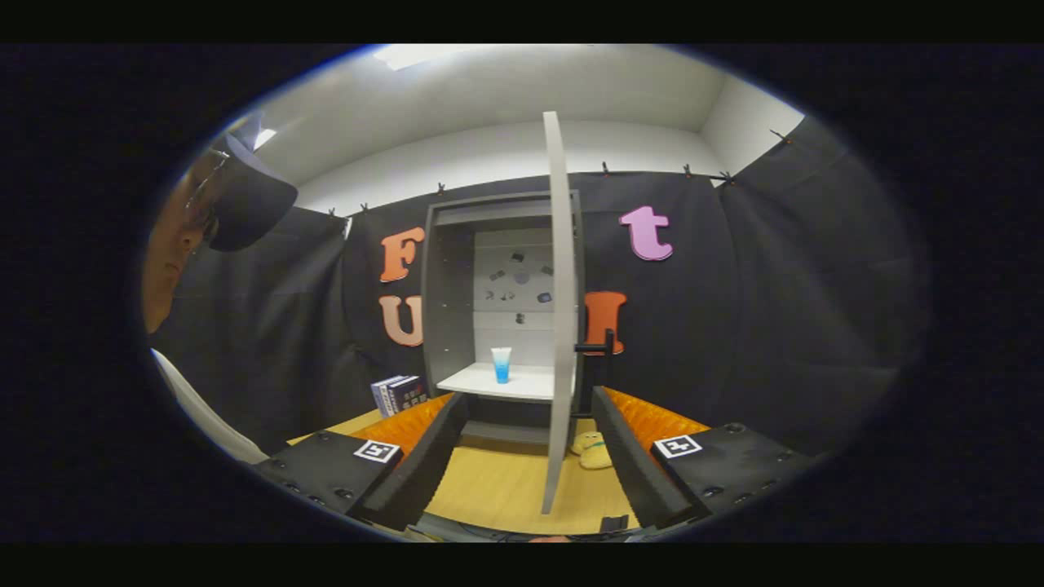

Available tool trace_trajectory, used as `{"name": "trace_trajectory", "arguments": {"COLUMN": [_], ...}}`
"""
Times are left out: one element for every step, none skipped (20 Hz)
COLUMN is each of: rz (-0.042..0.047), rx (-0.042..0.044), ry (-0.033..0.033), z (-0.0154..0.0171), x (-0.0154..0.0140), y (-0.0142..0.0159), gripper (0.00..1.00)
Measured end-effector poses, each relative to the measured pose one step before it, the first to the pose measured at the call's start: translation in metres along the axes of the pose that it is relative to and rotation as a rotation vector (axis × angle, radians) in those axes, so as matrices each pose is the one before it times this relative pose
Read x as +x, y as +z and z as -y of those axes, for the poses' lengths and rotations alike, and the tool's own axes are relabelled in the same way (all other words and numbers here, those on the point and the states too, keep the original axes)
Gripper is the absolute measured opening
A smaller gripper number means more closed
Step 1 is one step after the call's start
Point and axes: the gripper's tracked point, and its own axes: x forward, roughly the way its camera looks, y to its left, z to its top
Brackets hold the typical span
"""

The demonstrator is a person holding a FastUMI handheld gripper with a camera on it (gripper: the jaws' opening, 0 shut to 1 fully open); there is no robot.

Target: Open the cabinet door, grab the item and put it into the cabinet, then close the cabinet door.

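Observation:
A grey cabinet (pixel 457 293) stands against the booth wall, beyond my fingers. Its door (pixel 561 310) is swung wide open, edge-on toward me, with a dark handle (pixel 595 346) sticking out to the right. On the white shelf (pixel 530 383) inside stands a small tube (pixel 501 364), white above and blue below. My gripper (pixel 528 456) is open, well back from the cabinet, with nothing between its fingers; the door's lower edge shows between them.
A small yellow plush toy (pixel 590 450) lies on the wooden tabletop (pixel 497 489) beside the door's foot. A few books (pixel 398 395) stand left of the cabinet. A person in a cap (pixel 236 196) leans in at the left.

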Motion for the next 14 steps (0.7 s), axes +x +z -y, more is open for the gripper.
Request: {"name": "trace_trajectory", "arguments": {"rz": [0.00577, 0.00585, 0.00557, -0.00016, -0.00311, -0.00515, -0.00421, -0.00261, -0.00547, -0.00294, -0.0013, 0.00046, -0.00126, -0.00218], "rx": [-0.00088, 0.00067, 0.00135, 0.00024, 0.0015, 0.0044, 0.00886, 0.00853, 0.00444, 0.00125, 0.00107, 0.0012, 0.00116, 0.00089], "ry": [-0.02604, -0.02481, -0.02527, -0.02679, -0.02885, -0.02549, -0.01738, -0.01308, -0.01164, -0.01051, -0.00716, -0.00179, -0.00042, 0.00141], "z": [0.01425, 0.01489, 0.01456, 0.01411, 0.01309, 0.0129, 0.01222, 0.00917, 0.00573, 0.00578, 0.00234, 0.00082, -0.00097, -0.002], "x": [0.00131, 0.00252, 0.0052, 0.0063, 0.00925, 0.00804, 0.00964, 0.0095, 0.0085, 0.00884, 0.00849, 0.00726, 0.00641, 0.00463], "y": [0.00163, 0.00042, 0.00064, -0.00146, -0.00336, -0.0038, -0.00359, -0.00392, -0.00422, -0.00303, -0.00304, -0.00255, -0.00228, -0.00251], "gripper": [0.98, 0.98, 0.98, 0.98, 0.98, 0.98, 0.98, 0.98, 0.98, 0.98, 0.98, 0.98, 0.97, 0.97]}}
